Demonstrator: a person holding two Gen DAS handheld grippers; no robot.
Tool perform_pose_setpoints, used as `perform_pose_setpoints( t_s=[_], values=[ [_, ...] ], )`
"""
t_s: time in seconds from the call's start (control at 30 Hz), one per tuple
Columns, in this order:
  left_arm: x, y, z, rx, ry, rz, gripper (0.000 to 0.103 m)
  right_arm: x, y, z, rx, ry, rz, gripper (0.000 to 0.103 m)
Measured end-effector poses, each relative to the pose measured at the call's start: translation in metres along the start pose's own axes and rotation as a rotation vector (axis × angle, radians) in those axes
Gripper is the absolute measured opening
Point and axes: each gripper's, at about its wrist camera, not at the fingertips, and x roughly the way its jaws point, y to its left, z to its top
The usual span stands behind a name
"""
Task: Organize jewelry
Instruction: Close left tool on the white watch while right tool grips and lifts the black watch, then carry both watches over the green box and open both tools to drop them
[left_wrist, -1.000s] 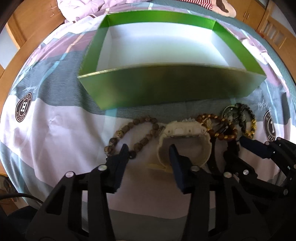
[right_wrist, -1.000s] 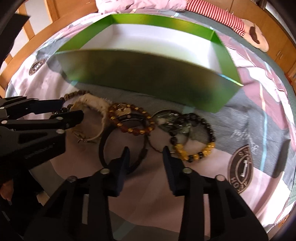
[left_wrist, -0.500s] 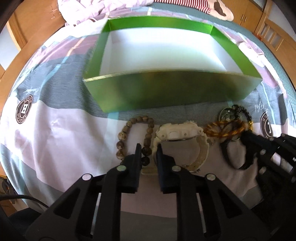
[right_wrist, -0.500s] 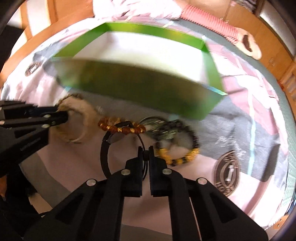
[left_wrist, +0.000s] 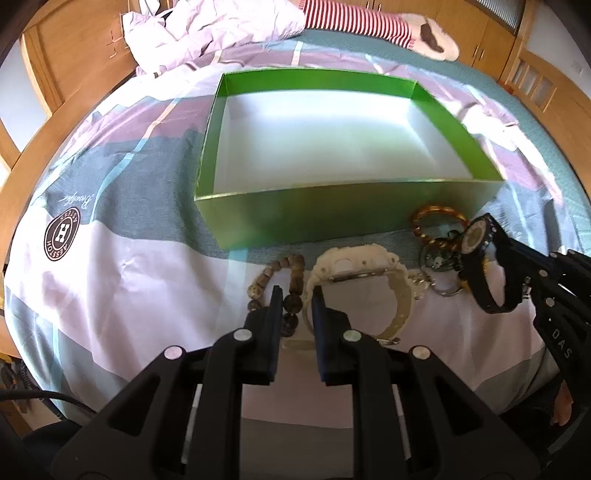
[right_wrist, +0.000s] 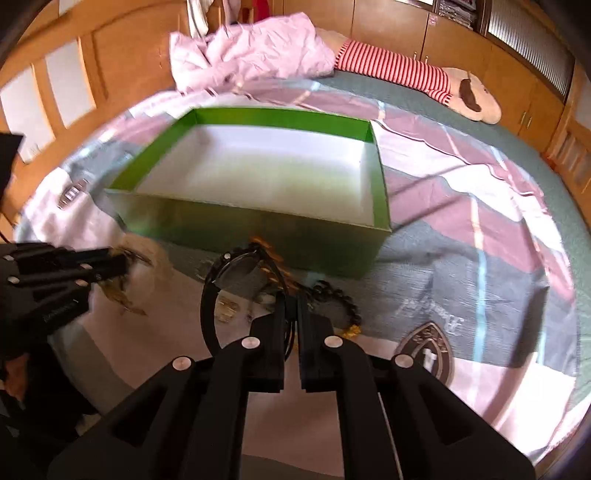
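A green box (left_wrist: 332, 218) with a white floor stands empty on the bed. In front of it, my left gripper (left_wrist: 295, 306) is shut on a brown bead bracelet (left_wrist: 258, 288), whose loop is pulled narrow. A cream watch (left_wrist: 362, 266) lies just right of it. My right gripper (right_wrist: 291, 306) is shut on the strap of a black watch (right_wrist: 236, 271), which hangs lifted off the sheet, also seen as the black watch (left_wrist: 476, 258) at the right. An amber bracelet (left_wrist: 436, 214) and a dark bead bracelet (right_wrist: 340, 299) lie under it by the box (right_wrist: 258, 225).
The patterned bedsheet (left_wrist: 129, 258) carries round logos. A crumpled lilac quilt (right_wrist: 258, 48) and a red-striped plush toy (right_wrist: 424, 77) lie behind the box. Wooden cabinets (left_wrist: 74, 55) ring the bed. A keyring (left_wrist: 443, 288) lies beside the cream watch.
Both grippers went from open to shut, the left on the brown beads, the right on the black watch strap. Both have risen, and the black watch has come up off the sheet.
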Motion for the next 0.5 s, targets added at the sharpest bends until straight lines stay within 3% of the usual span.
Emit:
perform_pose_setpoints(
  t_s=[0.5],
  values=[
    [-0.008,0.015,0.002,-0.06,-0.009,-0.061,0.016,-0.006,-0.011,0.002,0.034,-0.031,0.009,0.006]
  ],
)
